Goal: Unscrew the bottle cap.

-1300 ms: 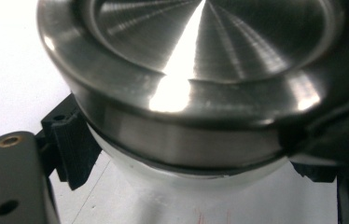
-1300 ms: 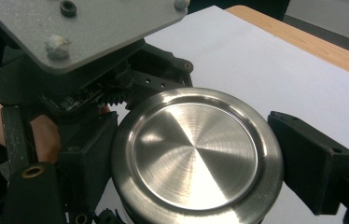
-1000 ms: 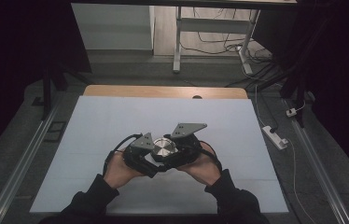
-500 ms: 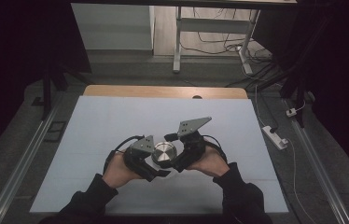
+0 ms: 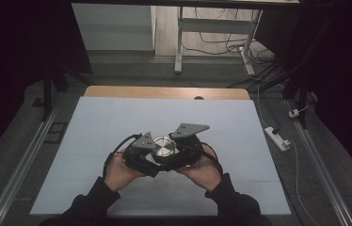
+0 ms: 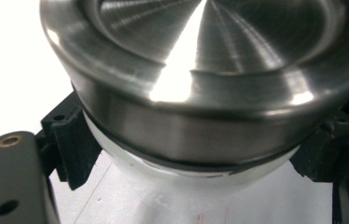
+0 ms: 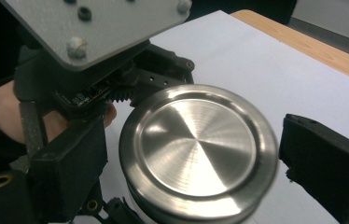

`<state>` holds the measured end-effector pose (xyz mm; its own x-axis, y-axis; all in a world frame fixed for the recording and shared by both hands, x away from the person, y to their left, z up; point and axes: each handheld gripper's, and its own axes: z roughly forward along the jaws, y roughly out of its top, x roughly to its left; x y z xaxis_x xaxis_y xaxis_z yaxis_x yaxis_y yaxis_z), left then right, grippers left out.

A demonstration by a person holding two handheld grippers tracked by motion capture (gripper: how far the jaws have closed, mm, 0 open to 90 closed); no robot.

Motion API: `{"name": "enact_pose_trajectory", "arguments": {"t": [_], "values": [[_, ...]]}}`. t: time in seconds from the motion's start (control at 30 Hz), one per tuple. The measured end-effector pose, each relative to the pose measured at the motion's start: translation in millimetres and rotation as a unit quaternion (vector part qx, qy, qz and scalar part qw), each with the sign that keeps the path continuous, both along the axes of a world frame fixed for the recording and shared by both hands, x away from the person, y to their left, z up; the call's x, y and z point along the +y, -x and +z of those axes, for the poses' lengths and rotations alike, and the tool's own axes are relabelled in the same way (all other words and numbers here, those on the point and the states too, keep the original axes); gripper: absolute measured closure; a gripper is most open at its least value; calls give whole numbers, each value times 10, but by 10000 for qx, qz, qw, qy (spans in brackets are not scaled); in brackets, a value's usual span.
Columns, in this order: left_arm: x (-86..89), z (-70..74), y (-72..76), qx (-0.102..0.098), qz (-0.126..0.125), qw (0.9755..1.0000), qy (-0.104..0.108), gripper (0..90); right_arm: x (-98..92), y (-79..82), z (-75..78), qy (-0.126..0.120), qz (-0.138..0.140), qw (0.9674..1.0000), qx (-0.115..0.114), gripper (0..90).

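Note:
A round jar with a brushed steel lid (image 5: 164, 146) is held just above the table, between both hands. My left gripper (image 6: 196, 163) is shut on the white body (image 6: 186, 170) under the lid (image 6: 200, 70), a black finger (image 6: 72, 144) pressing each side. My right gripper (image 7: 196, 168) straddles the lid (image 7: 196, 149). Its jaws have just been closing with the lid between them. The near finger (image 7: 65, 172) is at the rim, and the far finger (image 7: 326, 158) stands off it with a gap. In the high view the left gripper (image 5: 151, 160) and right gripper (image 5: 176, 153) meet at the jar.
A white sheet (image 5: 117, 117) covers the table, with a wooden strip (image 5: 164, 92) along its far edge. A power strip (image 5: 276, 138) and cables lie on the floor to the right. A metal rail (image 5: 19, 169) runs along the left. Desk legs (image 5: 179, 42) stand behind.
The right gripper pulled a little to the right off the jar, then came back over the lid. The left hand and the jar stayed put.

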<state>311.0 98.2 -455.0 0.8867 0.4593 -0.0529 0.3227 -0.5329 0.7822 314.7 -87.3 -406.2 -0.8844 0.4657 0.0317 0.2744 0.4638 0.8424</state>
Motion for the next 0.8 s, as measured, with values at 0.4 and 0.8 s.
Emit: {"name": "enact_pose_trajectory", "arguments": {"t": [0.4, 0.8], "values": [[15, 30, 27, 43, -392, 9991, 185, 159, -52, -17, 35, 50, 505, 9987, -46, 179], [-25, 48, 73, -28, -1124, 9935, 157, 159, -275, -178, 1, -355, 2077, 9771, 285, 175]]}}
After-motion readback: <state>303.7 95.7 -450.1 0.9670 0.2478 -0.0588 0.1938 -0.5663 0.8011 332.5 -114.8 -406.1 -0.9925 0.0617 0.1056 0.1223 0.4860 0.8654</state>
